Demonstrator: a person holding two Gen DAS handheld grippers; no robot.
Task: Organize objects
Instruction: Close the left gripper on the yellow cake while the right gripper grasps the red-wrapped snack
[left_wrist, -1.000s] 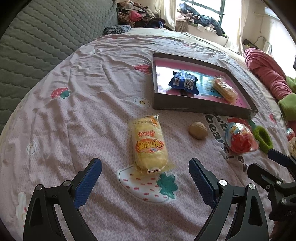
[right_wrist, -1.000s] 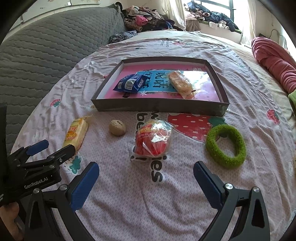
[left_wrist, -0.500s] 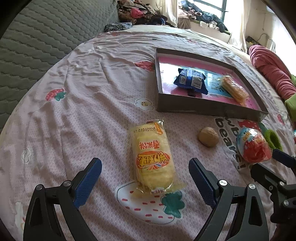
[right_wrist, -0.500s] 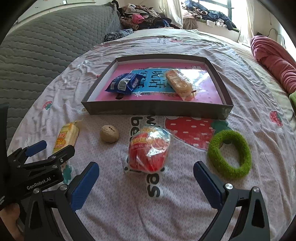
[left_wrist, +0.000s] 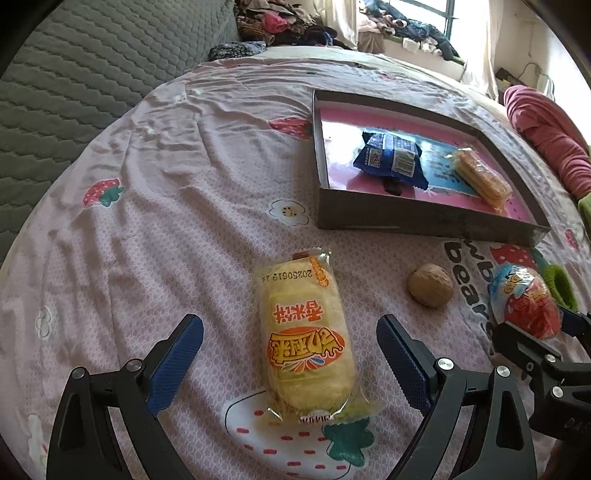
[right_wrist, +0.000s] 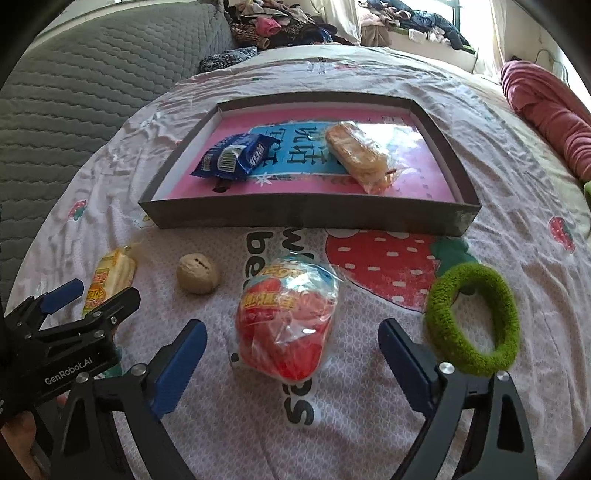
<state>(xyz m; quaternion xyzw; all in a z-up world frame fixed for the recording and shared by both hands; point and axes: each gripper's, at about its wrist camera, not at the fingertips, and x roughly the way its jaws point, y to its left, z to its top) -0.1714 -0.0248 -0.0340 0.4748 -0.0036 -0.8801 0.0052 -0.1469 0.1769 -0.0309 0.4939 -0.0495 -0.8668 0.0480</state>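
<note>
My left gripper (left_wrist: 290, 356) is open, its fingers on either side of a yellow snack pack (left_wrist: 304, 339) lying on the bedsheet. My right gripper (right_wrist: 291, 356) is open, its fingers on either side of a red snack bag (right_wrist: 286, 326). A walnut (left_wrist: 430, 284) lies between the two snacks; it also shows in the right wrist view (right_wrist: 197, 273). A green ring (right_wrist: 474, 319) lies right of the red bag. The grey tray (right_wrist: 306, 218) beyond holds a blue packet (right_wrist: 236, 157) and a wrapped bread (right_wrist: 356, 151).
A grey quilted headboard (left_wrist: 74, 74) rises on the left. A red blanket (right_wrist: 546, 114) lies at the right. Piled clothes (right_wrist: 280, 26) sit at the far end. The left gripper's body (right_wrist: 62, 339) shows at the lower left of the right wrist view.
Both grippers have moved forward and down towards the bed. The yellow pack now lies between the left fingers, the red bag between the right fingers. Both stayed open.
</note>
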